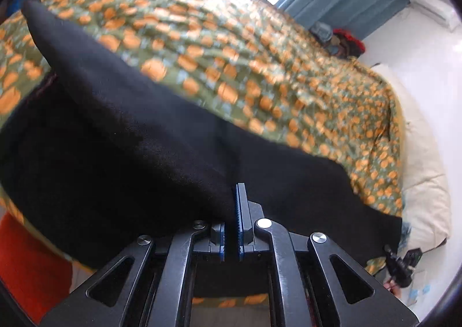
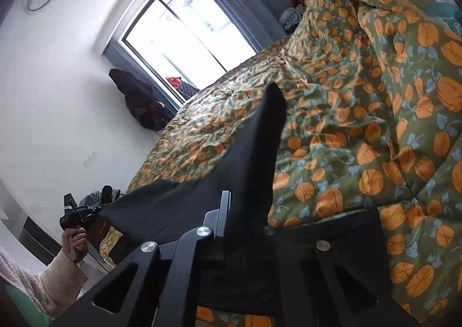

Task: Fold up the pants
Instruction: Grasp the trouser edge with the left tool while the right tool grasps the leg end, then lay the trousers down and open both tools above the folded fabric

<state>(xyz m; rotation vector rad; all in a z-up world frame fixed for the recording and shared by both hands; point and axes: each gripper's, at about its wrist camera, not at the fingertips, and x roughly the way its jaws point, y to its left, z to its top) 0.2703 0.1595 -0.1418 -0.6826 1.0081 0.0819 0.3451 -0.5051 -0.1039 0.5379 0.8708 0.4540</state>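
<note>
Two grippers, both on the black pants (image 1: pixel 144 148). Left gripper (image 1: pixel 234 211): blue ribbed pads (image 1: pixel 237 205) pressed together on a fold of the fabric edge, almost no gap between them. The bite looks shallow, only the pad tips hold cloth.

Right gripper (image 2: pixel 231 211): cloth drapes over and between its fingers and hides the far one, so I can't tell for sure how they stand; the fabric is pulled taut up from there, so it's probably clamped.

Pants are lifted and stretched between the two grips, hanging above the orange-patterned green quilt (image 1: pixel 260 52) on the bed. One leg trails out to a point across the quilt (image 2: pixel 274 96).

Risks, my read:
- Shallow left bite slips if the span gets pulled tighter, and that side drops and bunches.
- The right grip may catch more than one layer, so the fold comes out skewed.
- The trailing leg drags on the rumpled quilt and twists, leaving hems misaligned.
- Left-view quilt is blurred, so a fast move could swing the cloth off line.
</note>
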